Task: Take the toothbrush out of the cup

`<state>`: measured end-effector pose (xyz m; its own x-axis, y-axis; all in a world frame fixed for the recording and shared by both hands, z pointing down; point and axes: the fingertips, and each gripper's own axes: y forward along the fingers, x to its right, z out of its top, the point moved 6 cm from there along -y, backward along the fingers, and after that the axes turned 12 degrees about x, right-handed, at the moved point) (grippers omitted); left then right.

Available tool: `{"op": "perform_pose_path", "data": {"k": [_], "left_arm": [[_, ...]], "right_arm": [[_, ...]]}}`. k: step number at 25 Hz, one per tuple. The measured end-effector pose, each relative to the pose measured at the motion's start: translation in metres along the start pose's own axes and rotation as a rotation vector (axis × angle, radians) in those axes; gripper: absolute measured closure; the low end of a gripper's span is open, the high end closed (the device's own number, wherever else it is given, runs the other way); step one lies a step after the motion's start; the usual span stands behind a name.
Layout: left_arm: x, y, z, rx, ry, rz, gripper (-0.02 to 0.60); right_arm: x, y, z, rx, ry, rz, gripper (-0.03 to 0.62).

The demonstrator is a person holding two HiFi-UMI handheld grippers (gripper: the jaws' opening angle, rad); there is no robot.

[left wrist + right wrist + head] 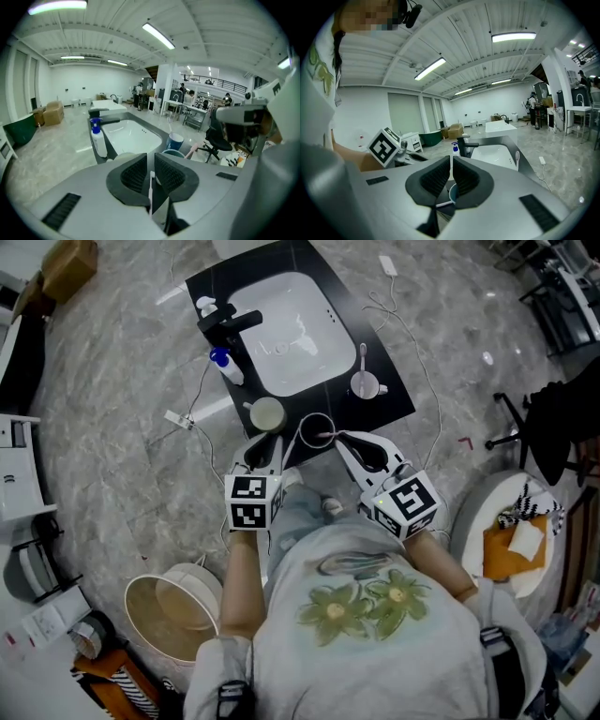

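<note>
Toothbrush (pixel 150 190): white, slim handle, standing upright between the left gripper's pads. Its lower end was hidden behind the gripper body, so it could not be told whether it had cleared the cup.
Left gripper (pixel 151 161): pads closed on the toothbrush handle. It was held just left of the cup, at the near edge of the vanity top (pixel 217 289).
Cup (pixel 452 194): blue wall, pale rim, at the near edge of the vanity top. Whether it stood there or was lifted could not be told.
Right gripper (pixel 451 161): jaws almost together, pinching the cup's wall at the rim, apparently to steady it.
Step in hand: judged to be the draw-out, with the brush gripped and the cup braced.
Next move: would call for a straight upward pull until the brush end was plainly above the rim, then carrying it aside. The right gripper's pinch would need to hold so the cup did not tip or follow.
Second cup (pixel 364 385): near the right corner of the top, with its own brush standing in it, well apart from both grippers.
Cream cup (pixel 266 414): near-left corner of the top, just beyond the left gripper.
Soap bottle (pixel 228 368): blue cap, at the left edge beside the basin.
Faucet (pixel 230 322): black, at the left edge, reaching over the basin.
Basin (pixel 300 306): white, sunk in the middle of the top.
</note>
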<state>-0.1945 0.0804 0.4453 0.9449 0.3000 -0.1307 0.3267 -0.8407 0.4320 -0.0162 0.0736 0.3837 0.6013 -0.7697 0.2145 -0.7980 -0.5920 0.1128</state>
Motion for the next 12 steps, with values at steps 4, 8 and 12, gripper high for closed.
{"op": "perform_pose_path", "data": {"k": [4, 8, 12], "left_arm": [[0.019, -0.021, 0.030, 0.124, 0.003, -0.008, 0.539], [0.040, -0.039, 0.050, 0.221, 0.013, -0.028, 0.560], [0.060, -0.049, 0.055, 0.273, 0.032, -0.071, 0.563]], "right_arm": [[-0.004, -0.006, 0.002, 0.008, -0.002, 0.012, 0.548], [-0.010, -0.012, 0.005, 0.015, -0.006, 0.027, 0.548], [-0.014, -0.018, 0.007, 0.023, -0.010, 0.039, 0.548]]}}
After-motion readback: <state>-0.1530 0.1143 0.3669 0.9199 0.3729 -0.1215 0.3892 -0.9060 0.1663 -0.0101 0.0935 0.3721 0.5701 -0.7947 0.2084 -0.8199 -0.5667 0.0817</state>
